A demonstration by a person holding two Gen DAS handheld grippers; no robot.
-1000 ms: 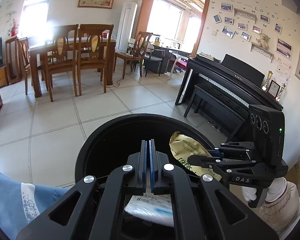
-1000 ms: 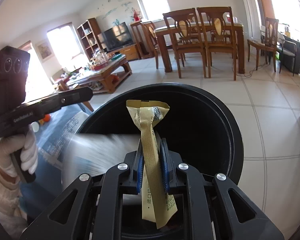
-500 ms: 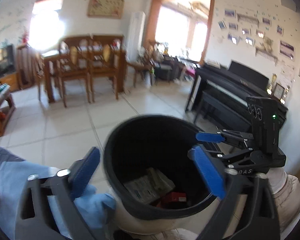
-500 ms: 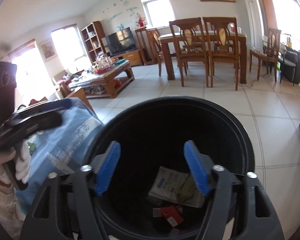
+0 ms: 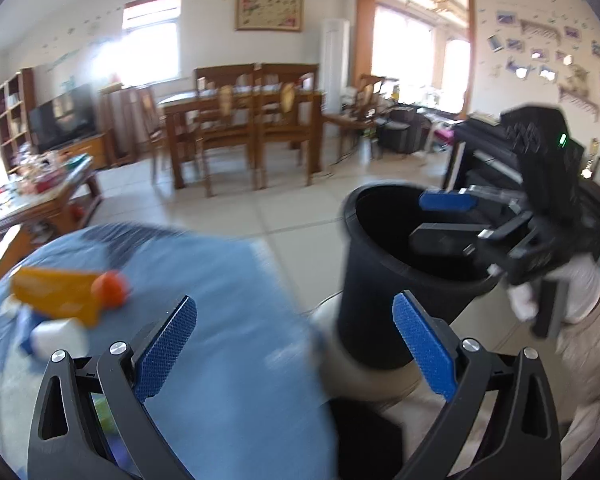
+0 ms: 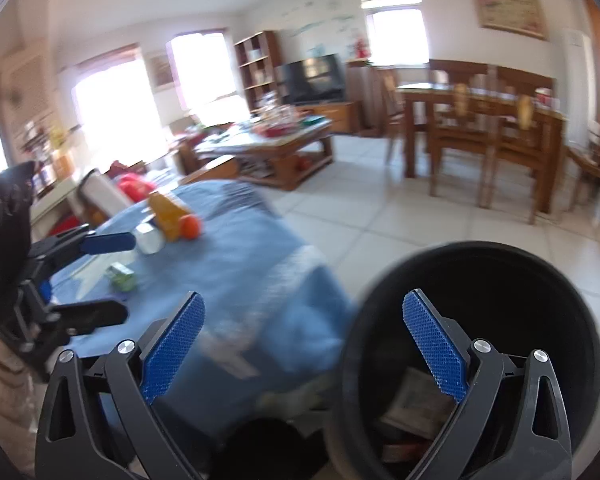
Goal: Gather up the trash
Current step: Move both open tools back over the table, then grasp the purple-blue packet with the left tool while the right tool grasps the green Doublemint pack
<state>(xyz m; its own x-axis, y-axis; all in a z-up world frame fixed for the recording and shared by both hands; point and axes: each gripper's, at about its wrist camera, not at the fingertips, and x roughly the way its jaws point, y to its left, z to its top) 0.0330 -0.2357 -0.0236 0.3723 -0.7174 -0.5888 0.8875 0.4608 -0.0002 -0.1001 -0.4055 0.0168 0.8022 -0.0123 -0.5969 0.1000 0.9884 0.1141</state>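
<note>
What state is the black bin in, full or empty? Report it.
Partly filled. The right wrist view looks down into the black bin and shows crumpled wrappers lying at its bottom, with dark bare wall above them.

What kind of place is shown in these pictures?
Most likely a home's open living and dining room: a wooden dining table with chairs, a television beside a bookshelf, and a cluttered coffee table.
</note>
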